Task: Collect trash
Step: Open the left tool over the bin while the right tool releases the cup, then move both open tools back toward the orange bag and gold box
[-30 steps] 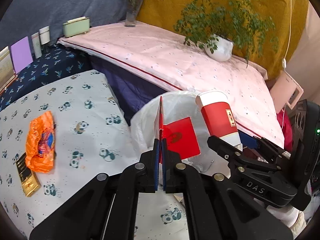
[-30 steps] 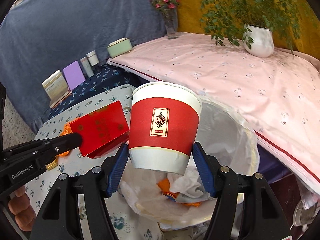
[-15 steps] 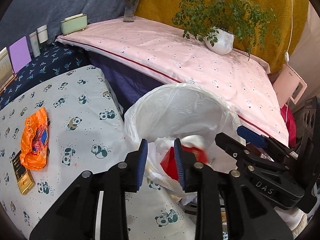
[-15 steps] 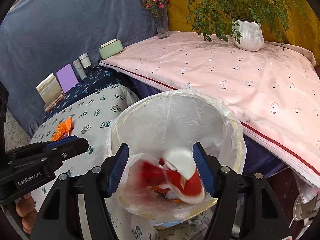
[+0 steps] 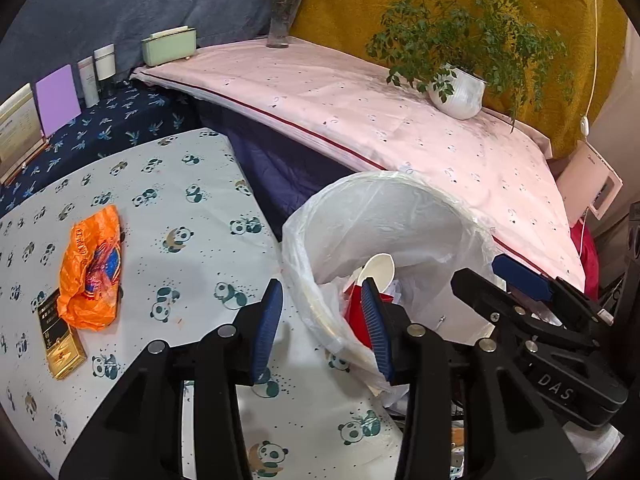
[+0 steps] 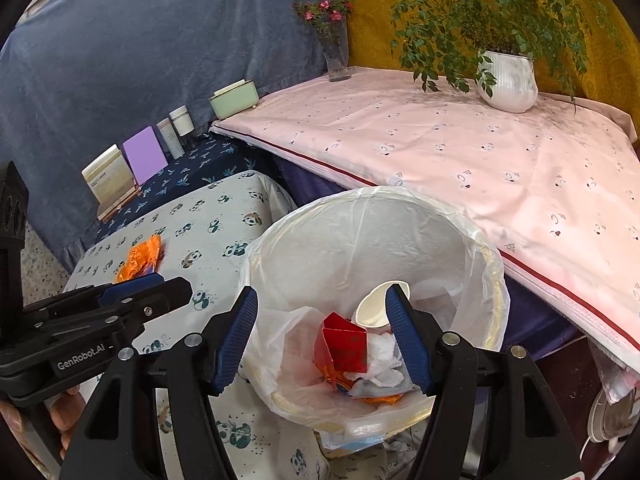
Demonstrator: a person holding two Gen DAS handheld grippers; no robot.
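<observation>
While both claws gape, bin rim stays unobstructed.

A thin, glossy plastic liner holds a paper cup; the orange wrapper looks crinkly and shiny.

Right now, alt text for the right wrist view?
The open right gripper hangs over a lined trash bin holding a red box, a paper cup and tissues. An orange wrapper lies on the panda-print table.
</observation>
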